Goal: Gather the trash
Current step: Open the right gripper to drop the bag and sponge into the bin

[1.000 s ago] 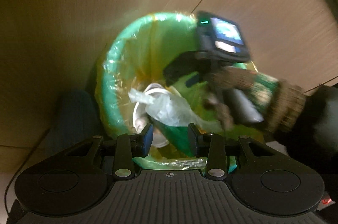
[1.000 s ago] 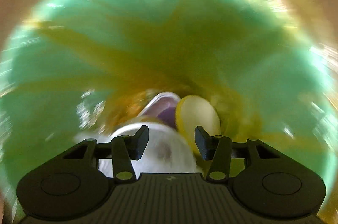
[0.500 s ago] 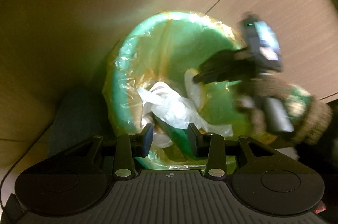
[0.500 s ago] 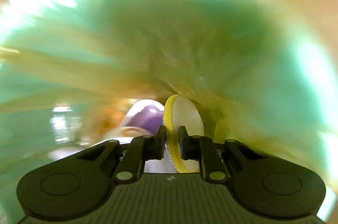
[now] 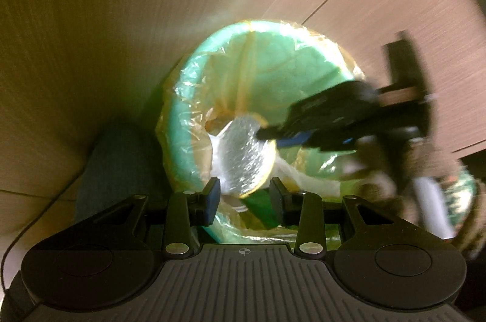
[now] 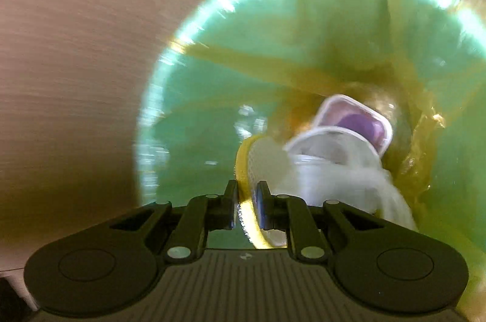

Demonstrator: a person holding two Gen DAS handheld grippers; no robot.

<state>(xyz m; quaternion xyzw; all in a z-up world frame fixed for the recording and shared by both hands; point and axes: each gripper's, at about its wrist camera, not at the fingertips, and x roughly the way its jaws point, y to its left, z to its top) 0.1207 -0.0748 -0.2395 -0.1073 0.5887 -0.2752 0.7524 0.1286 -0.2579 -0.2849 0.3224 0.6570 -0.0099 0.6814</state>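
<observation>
A round yellow-rimmed lid [image 6: 249, 170] is being pinched edge-on between the 2 fingers of the right gripper [image 6: 246, 208], whose jaws are being held closed against its rim. In the left wrist view the same lid [image 5: 244, 153] is being shown face-on, its silvery foil side turned toward the camera, with the right gripper [image 5: 273, 136] clamped on its upper right edge above the mouth of the green bin [image 5: 182, 121]. The bin is being lined with a translucent yellowish bag [image 5: 246, 72], whose folds are draped over the rim. The left gripper [image 5: 244, 195] is being held near the bin's near rim with its 2 fingers apart and nothing between them. Inside the bin, a purple-bottomed plastic tub [image 6: 358, 118] is being seen lying on its side, and crumpled white plastic [image 6: 343, 173] is lying just in front of it, beside the held lid. The bin [image 6: 212, 72] is standing against pale wood-grain cabinet panels [image 5: 379, 2]. A dark mat [image 5: 121, 167] and a thin cable [image 5: 39, 218] are lying to the left of the bin in the left wrist view. The right gripper's body and the gloved hand [image 5: 425, 179] behind it are being blurred, so finer detail there cannot be told.
</observation>
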